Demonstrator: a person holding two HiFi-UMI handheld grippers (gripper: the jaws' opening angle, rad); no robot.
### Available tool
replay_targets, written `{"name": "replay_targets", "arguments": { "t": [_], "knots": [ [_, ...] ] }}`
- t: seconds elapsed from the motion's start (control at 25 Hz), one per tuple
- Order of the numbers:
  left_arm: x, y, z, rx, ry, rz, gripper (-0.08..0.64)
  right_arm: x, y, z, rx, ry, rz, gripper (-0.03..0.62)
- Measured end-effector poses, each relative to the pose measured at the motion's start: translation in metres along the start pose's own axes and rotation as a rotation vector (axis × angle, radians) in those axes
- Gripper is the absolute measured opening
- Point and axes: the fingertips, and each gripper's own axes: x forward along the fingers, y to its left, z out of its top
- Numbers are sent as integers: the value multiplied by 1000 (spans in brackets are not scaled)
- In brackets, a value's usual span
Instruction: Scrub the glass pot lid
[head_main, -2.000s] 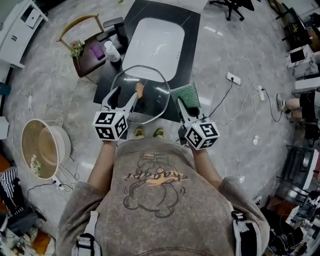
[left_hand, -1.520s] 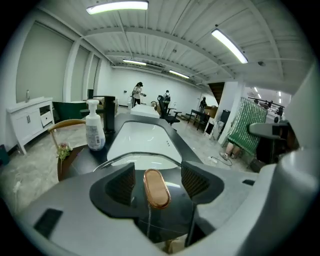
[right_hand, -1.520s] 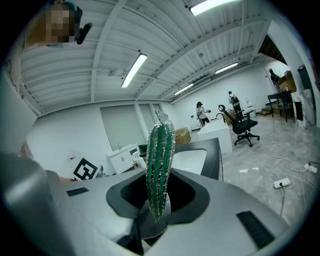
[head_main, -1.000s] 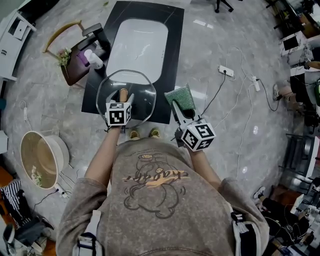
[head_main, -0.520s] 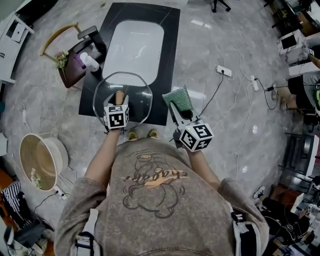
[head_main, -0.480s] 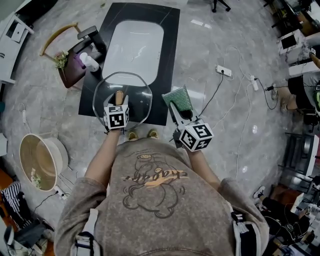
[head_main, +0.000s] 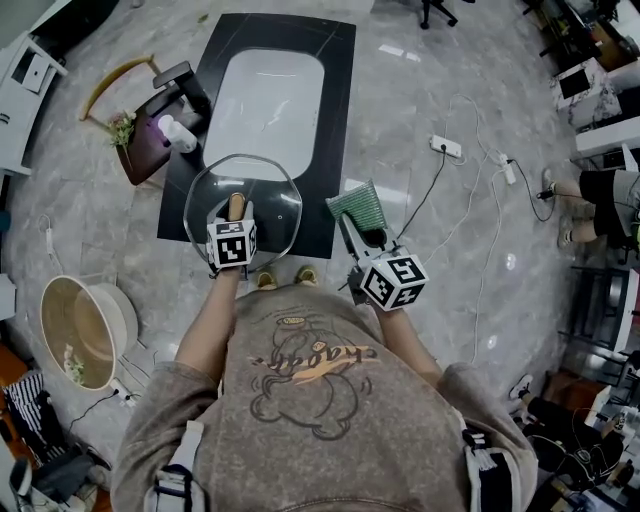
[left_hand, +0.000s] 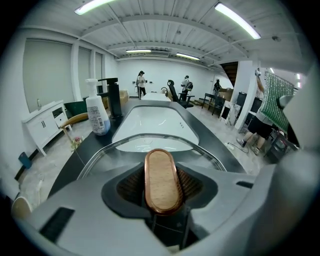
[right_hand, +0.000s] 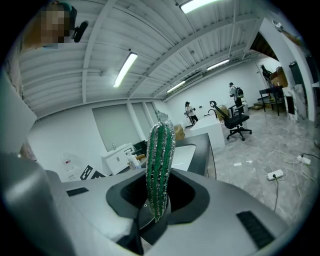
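Looking down, head view: glass lid (head_main: 272, 192) sitting beneath left gripper (head_main: 234, 212), over bench (head_main: 335, 60) edge. Scrub pad (head_main: 357, 200) waiting in right gripper (head_main: 362, 226), apart from lid; scrubbing not yet starting.
Left gripper view: jaws just closing, seemingly clamping wooden handle (left_hand: 162, 180).
Right gripper view: jaws clamping pad upright.

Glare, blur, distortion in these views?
Head view: fisheye bend, light glare on the floor, glass lid sharp. Left gripper view: dark vignetted corners, lid handle crisp. Right gripper view: same vignette, green scrubbing pad sharp, mosaic patch top left.
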Motion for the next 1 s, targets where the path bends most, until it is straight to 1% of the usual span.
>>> {"name": "replay_targets", "arguments": {
  "t": [0.12,0.28,0.4,0.48,0.64,0.76,0.88,1.0],
  "knots": [
    [-5,4,3,14,6,0,173,-1,-5,2,5,-4,-12,94],
    [-18,9,16,14,-26,4,173,-1,-6,3,6,-6,-13,94],
    [-29,10,29,-8,-52,-25,173,2,-3,3,4,-6,-3,94],
    [-37,9,38,-42,-69,-61,173,4,0,3,0,-8,4,94],
    [-54,6,56,-139,-119,-155,172,6,1,4,-6,-14,6,94],
    [-68,0,74,-197,-175,-250,172,7,-1,5,-11,-18,-3,94],
    [-83,-9,92,-268,-227,-372,172,6,-2,7,-11,-24,-14,94],
    [-98,-20,106,-374,-271,-512,172,3,-2,8,-13,-32,-23,94]
  ]
}}
